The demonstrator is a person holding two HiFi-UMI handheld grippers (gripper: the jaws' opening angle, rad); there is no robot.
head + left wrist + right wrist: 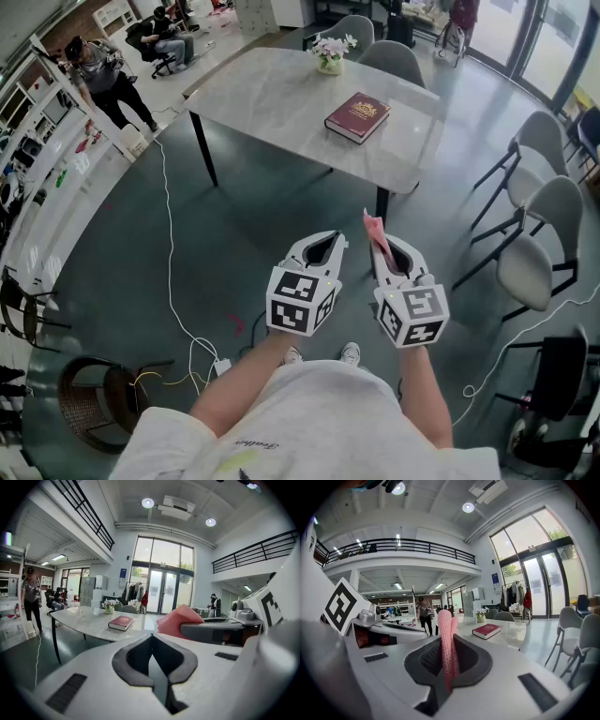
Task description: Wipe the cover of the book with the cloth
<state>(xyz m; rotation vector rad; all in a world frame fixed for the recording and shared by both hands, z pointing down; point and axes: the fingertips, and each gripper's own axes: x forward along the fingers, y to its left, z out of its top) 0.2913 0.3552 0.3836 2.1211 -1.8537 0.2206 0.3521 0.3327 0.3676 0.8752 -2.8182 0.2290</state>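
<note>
Well, my right hand-held gripper pinches the pink cloth; my left hand-held gripper seems closed on nothing, the book well ahead.

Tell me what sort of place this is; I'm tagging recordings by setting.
Probably an open office or studio hall: a marble-topped table with grey chairs, tall glass doors, and a railed mezzanine overhead.

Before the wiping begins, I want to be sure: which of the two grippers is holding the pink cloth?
The right gripper: its jaws are shut on the pink cloth. The left gripper is shut with nothing between its jaws.
</note>
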